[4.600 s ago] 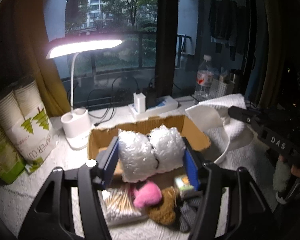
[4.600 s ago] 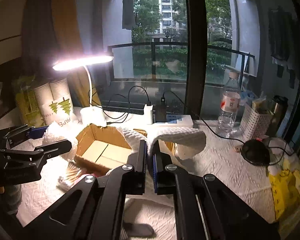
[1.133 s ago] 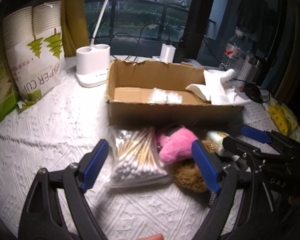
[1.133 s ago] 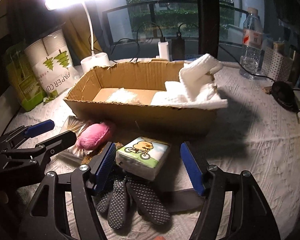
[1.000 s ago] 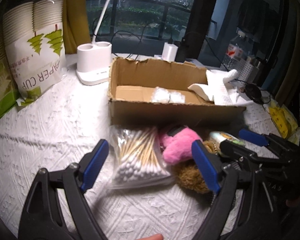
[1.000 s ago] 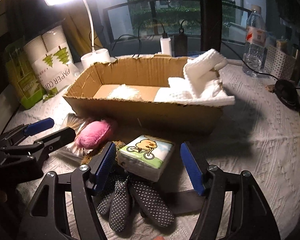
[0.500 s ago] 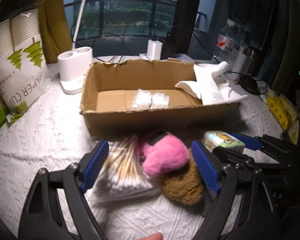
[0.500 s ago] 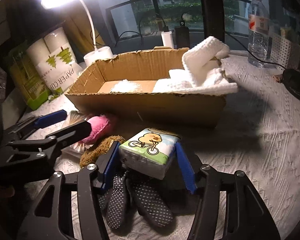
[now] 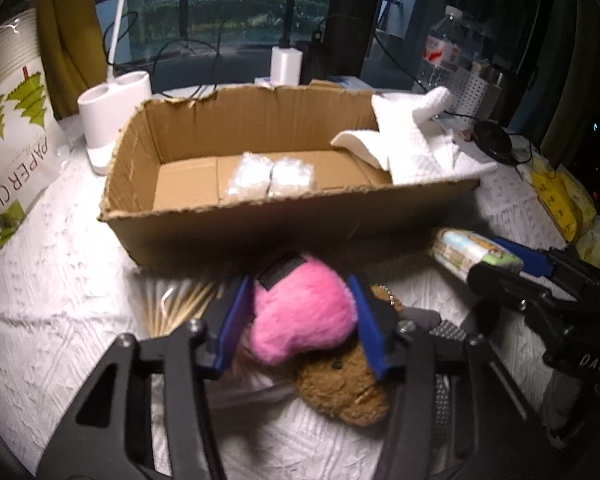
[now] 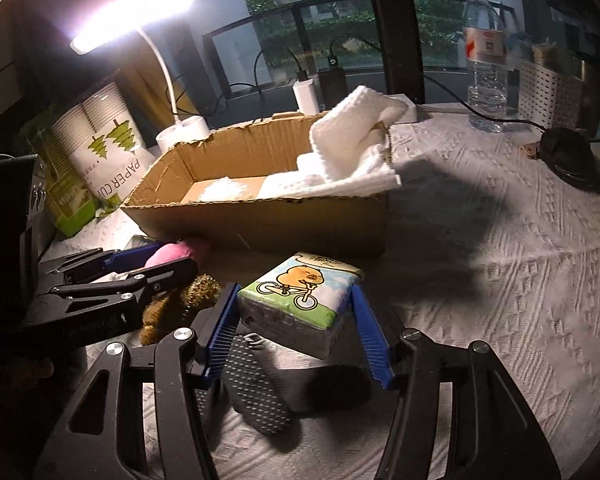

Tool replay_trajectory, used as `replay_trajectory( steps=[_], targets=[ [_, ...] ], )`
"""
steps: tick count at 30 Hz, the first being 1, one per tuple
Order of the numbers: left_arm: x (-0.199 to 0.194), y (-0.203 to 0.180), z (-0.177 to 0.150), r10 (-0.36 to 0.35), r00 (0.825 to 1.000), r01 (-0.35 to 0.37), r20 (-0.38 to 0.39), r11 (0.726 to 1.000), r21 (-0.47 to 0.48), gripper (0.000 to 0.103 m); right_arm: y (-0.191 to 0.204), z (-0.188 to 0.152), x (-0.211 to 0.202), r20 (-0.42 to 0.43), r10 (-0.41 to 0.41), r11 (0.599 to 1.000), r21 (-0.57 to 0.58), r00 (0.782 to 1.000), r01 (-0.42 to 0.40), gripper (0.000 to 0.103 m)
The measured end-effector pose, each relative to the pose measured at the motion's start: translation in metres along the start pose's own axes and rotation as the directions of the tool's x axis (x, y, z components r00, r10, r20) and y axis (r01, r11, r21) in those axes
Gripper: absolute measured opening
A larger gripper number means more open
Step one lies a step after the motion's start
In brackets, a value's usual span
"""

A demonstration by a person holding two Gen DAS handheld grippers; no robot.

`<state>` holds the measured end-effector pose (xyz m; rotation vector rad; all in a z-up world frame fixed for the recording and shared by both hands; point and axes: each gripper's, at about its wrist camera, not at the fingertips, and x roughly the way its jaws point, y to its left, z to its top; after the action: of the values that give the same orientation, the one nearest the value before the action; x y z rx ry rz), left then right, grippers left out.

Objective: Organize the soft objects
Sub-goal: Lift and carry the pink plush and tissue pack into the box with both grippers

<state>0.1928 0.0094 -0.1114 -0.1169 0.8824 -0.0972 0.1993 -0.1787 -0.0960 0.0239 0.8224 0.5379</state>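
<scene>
We have both grippers loaded. Our left gripper [image 9: 302, 322] clasps the pink plush [image 9: 300, 316], just above the brown plush [image 9: 346, 386] and the cotton swabs [image 9: 180, 300] on the table. Our right gripper [image 10: 296, 322] grips the tissue pack [image 10: 300, 300], which looks lifted over the gloves [image 10: 256, 384]. The cardboard box [image 9: 260, 228] stands just beyond, with a white towel [image 9: 404, 148] draped over its right end. We should probably lift each piece above the near wall, carry it over the bare floor beside the bubble wrap [image 9: 270, 176], and let go low, squeezing lightly.
</scene>
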Motion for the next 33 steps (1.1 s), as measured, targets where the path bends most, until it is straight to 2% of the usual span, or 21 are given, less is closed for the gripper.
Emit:
replay_trajectory(
  steps=[9,17,33],
  targets=[
    [-0.004,0.001,0.000,-0.029,1.000,0.029,0.001,0.999,0.015,0.042,-0.002,-0.002,-0.003,0.009,-0.007,1.000,0.011,1.000,0.007,0.059],
    [-0.030,-0.004,0.001,-0.056,0.997,0.054,0.059,0.998,0.030,0.041,0.003,0.003,-0.012,0.030,-0.014,1.000,-0.007,0.999,0.015,0.059],
    [-0.072,0.013,0.013,-0.044,0.984,0.038,0.170,0.998,0.040,0.041,0.038,0.015,-0.024,0.068,0.001,0.997,-0.083,0.998,0.005,0.059]
  ],
)
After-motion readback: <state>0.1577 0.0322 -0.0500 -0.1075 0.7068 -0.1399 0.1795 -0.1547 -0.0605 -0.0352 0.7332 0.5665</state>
